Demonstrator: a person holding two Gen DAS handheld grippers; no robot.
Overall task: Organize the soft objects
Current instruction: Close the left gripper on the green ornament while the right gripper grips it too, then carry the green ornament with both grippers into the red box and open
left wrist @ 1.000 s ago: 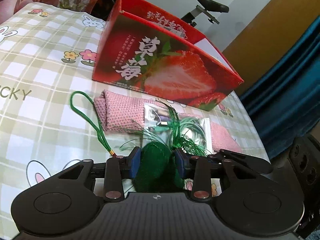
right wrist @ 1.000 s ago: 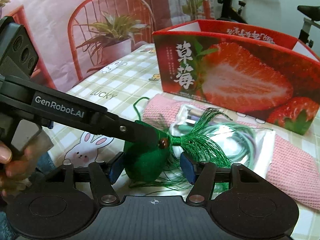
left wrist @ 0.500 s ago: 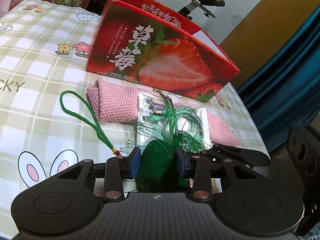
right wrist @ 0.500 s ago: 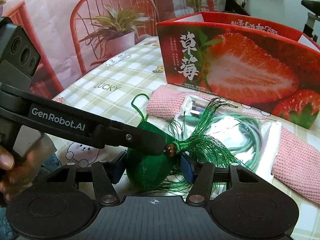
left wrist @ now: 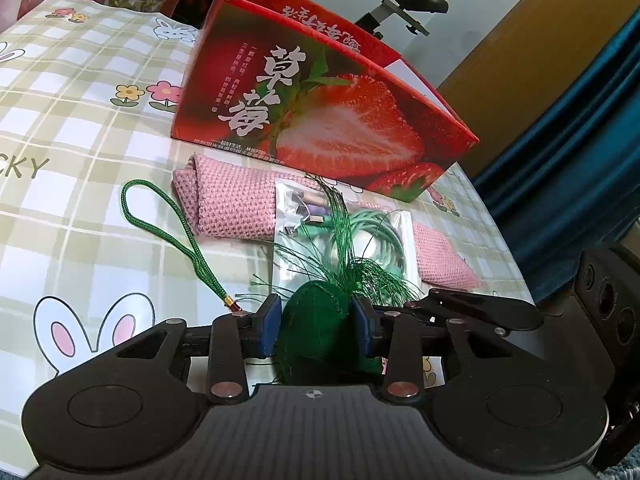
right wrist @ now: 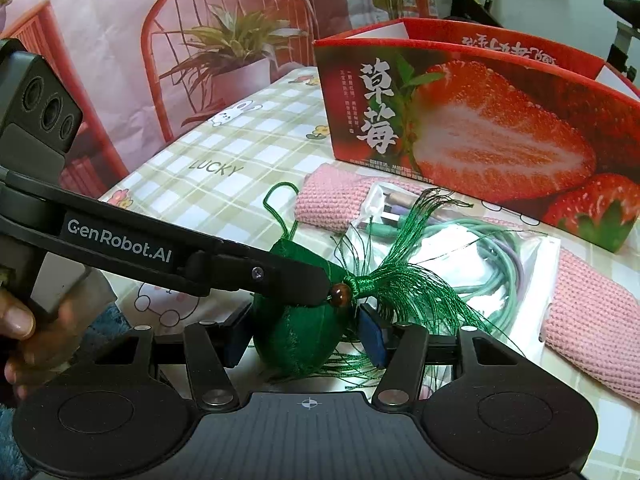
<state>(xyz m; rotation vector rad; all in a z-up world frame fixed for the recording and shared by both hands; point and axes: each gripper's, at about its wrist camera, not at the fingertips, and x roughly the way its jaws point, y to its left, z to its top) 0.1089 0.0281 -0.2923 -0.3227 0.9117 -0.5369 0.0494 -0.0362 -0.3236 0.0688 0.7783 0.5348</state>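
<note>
At a checked tablecloth [left wrist: 80, 128] printed with rabbits, two handheld grippers meet over one small ornament; the landmark is the red strawberry box [left wrist: 320, 112], open-topped, standing at the far side of the cloth; just in front of the box lies a pink knitted cloth [left wrist: 232, 204]; on the cloth rests a clear packet [right wrist: 500, 248] of coiled green cable; nearer than the packet sits the green stuffed sachet [left wrist: 316, 332], its tassel [right wrist: 404, 280] fanned back over the packet toward the box and its green cord loop [left wrist: 160, 224] trailing left of the pink cloth.

The left gripper [left wrist: 316, 328] pinches the sachet, its blue pads pressed into both sides; the right gripper [right wrist: 308, 334] straddles the same sachet with its jaws slightly apart from the fabric, a gap showing at the right pad, so it appears to bracket rather than grip.

The risks, as judged: the loose tassel threads could snag on the packet or on the right gripper's pad and drag the packet along if the sachet is lifted toward the box; two tools crowded on one soft body could twist or squeeze it out of the pinch; the trailing cord may catch the box rim.

Against the frame a second earlier, the right jaws stand a little narrower around the sachet; the left pinch is unchanged; the tassel bead sits closer to the left fingertip.
</note>
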